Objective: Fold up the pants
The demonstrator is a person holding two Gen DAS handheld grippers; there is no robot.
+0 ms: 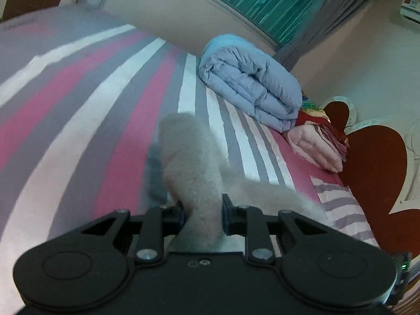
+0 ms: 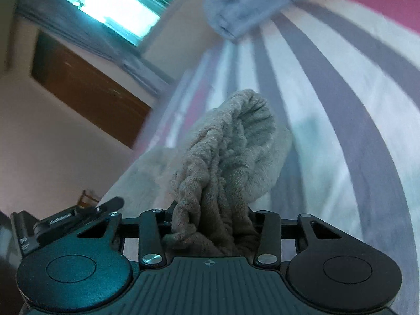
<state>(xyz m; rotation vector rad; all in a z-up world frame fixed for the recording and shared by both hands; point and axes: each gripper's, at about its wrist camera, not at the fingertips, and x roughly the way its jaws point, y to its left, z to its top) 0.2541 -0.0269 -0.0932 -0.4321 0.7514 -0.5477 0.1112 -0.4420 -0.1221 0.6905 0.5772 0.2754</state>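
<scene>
The pants (image 1: 191, 162) are beige fleece. My left gripper (image 1: 202, 215) is shut on a bunch of them, which stands up blurred above the striped bed (image 1: 78, 110), with more cloth trailing to the right. My right gripper (image 2: 210, 225) is shut on a thick gathered bunch of the same pants (image 2: 231, 152), held above the bed (image 2: 341, 131). The fingertips of both grippers are hidden by the cloth. The left gripper's black body (image 2: 52, 225) shows at the lower left of the right wrist view.
A folded blue quilt (image 1: 249, 78) lies at the far side of the bed by the wall, also in the right wrist view (image 2: 249, 2). Folded pink and red cloths (image 1: 317, 147) and a striped pillow (image 1: 344, 210) lie by the red headboard (image 1: 372, 162). A brown door (image 2: 86, 89) stands beyond.
</scene>
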